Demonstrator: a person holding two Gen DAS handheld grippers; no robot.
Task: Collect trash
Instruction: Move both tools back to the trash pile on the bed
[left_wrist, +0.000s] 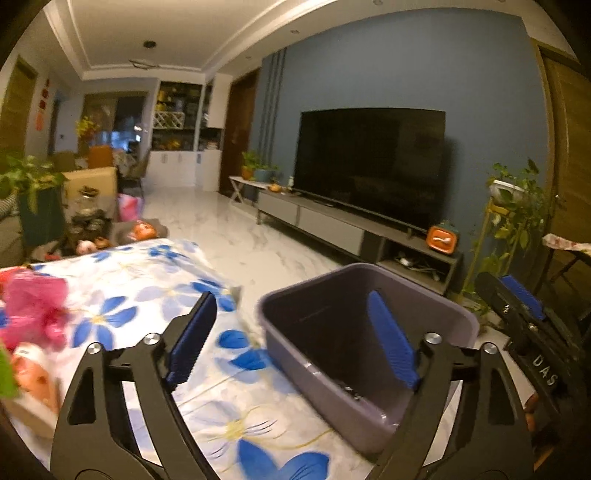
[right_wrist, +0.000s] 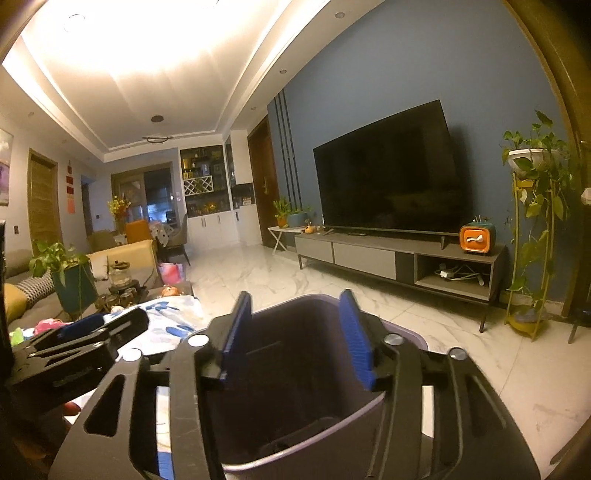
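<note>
A grey-purple bin (left_wrist: 369, 417) stands at the right end of a table under a blue-flowered cloth (left_wrist: 122, 302). My left gripper (left_wrist: 291, 332) is open wide above the cloth, its right pad over the bin's near left corner, with nothing between its pads. A crumpled pink wrapper (left_wrist: 33, 310) and a blurred pale packet (left_wrist: 33, 376) lie on the cloth at the far left. My right gripper (right_wrist: 295, 332) hangs open over the bin (right_wrist: 306, 443), with only the dark inside of the bin showing between its pads. The other gripper (right_wrist: 92, 328) appears at the left.
Beyond the table lies a white marble floor (right_wrist: 280, 280), then a TV (right_wrist: 388, 177) on a low grey stand (right_wrist: 369, 254) against the blue wall. A tall plant stand (right_wrist: 532, 236) is at the right. A low table with a glass jar (right_wrist: 120, 275) and a potted plant (right_wrist: 70, 284) sits at the left.
</note>
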